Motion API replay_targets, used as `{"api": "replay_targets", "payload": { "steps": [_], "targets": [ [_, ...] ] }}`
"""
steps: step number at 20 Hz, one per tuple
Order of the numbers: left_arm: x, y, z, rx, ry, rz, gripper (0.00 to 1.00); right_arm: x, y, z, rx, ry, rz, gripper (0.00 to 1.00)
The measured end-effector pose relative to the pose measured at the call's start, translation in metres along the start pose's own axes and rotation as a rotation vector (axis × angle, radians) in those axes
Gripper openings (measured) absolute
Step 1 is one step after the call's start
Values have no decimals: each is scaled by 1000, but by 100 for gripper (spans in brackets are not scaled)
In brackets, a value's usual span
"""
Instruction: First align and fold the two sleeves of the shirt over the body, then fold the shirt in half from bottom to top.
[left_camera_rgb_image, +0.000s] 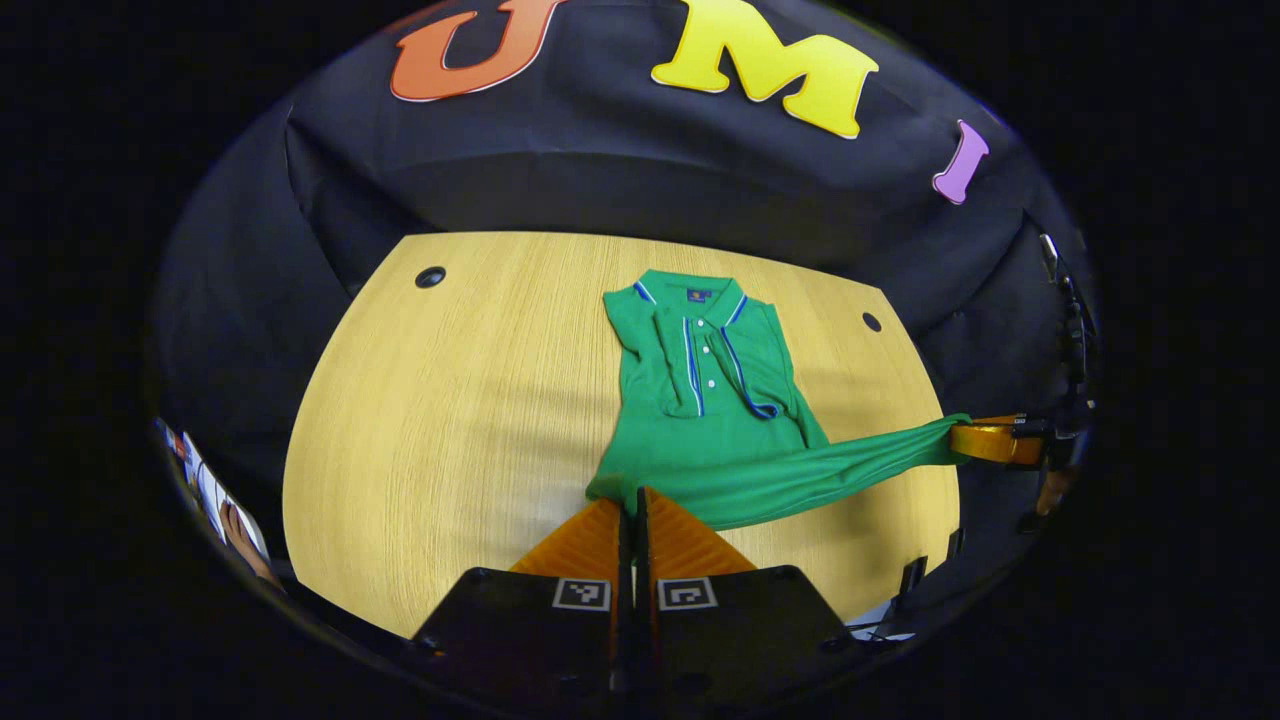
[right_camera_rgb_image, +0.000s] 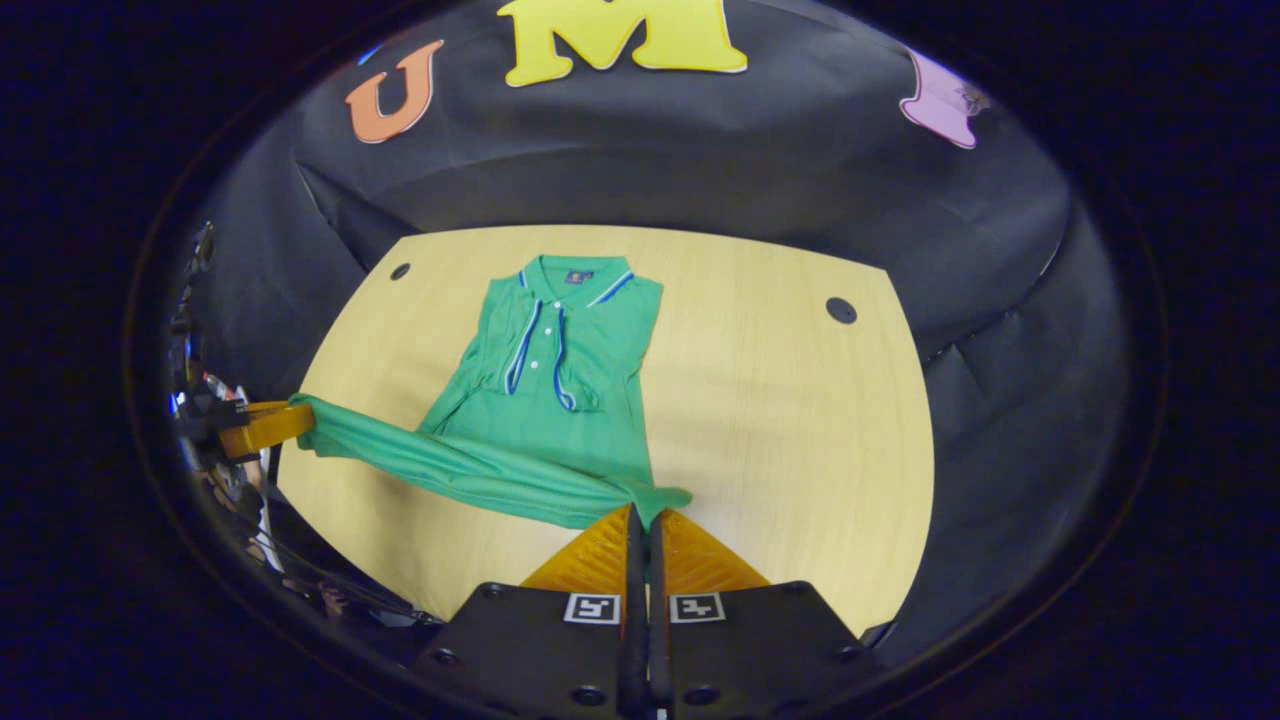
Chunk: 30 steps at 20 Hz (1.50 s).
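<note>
A green polo shirt (left_camera_rgb_image: 700, 390) with blue and white trim lies on the wooden table (left_camera_rgb_image: 450, 420), collar at the far side, both sleeves folded over its body. Its bottom hem is lifted off the table and stretched between the two grippers. My left gripper (left_camera_rgb_image: 632, 497) is shut on the hem's left corner. The right gripper shows at the far right of the left gripper view (left_camera_rgb_image: 985, 440), gripping the other corner. In the right gripper view the shirt (right_camera_rgb_image: 550, 390) lies ahead, my right gripper (right_camera_rgb_image: 643, 510) is shut on the hem corner, and the left gripper (right_camera_rgb_image: 265, 425) holds the far end at the left.
The table (right_camera_rgb_image: 780, 420) has two dark round holes (left_camera_rgb_image: 430, 277) (left_camera_rgb_image: 872, 322) near its far corners. The booth's black cloth wall rises close behind the table. Bare wood spreads to the left of the shirt in the left gripper view and to the right of it in the right gripper view.
</note>
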<state>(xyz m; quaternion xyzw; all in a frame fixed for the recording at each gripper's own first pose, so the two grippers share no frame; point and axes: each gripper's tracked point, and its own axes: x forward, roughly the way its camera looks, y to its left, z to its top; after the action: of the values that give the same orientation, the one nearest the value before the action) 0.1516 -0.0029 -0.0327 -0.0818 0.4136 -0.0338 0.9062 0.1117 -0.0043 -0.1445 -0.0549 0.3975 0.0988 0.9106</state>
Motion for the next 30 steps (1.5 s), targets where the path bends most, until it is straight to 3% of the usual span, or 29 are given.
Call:
{"api": "replay_targets", "payload": {
  "steps": [2,3,10,14,18,19,20,21,22,23,24,26,30],
  "targets": [
    [7,4,14,7,-12,8,4,9,0,16,-11,-18,-5,0],
    [12,5,21,11,-16,15,4,12,-3,25,-12,-29,-11,4],
    [55,12,77,-22,-55,19,3,56,-16,83,31,-53,-28,0],
    [88,21,107,9,-85,35,4,87,-16,119,6,-89,-59,3],
    [128,35,125,54,-97,75,3,127,-16,144,11,-105,-79,0],
    [138,35,130,60,-105,77,3,138,-17,148,16,-109,-82,4],
    [149,36,132,68,-110,83,7,148,-19,153,19,-111,-85,4],
    [159,36,135,71,-118,80,3,160,-22,157,22,-114,-91,7],
    [169,35,139,67,-131,74,3,170,-26,161,25,-119,-99,4],
    [179,35,143,56,-146,70,7,181,-27,166,43,-132,-94,4],
    [190,36,145,47,-158,71,3,192,-26,173,66,-144,-81,4],
    [212,43,149,47,-169,87,3,198,-33,180,88,-172,-74,0],
    [248,51,158,59,-184,106,3,238,-38,191,142,-199,-63,4]
  ]
}}
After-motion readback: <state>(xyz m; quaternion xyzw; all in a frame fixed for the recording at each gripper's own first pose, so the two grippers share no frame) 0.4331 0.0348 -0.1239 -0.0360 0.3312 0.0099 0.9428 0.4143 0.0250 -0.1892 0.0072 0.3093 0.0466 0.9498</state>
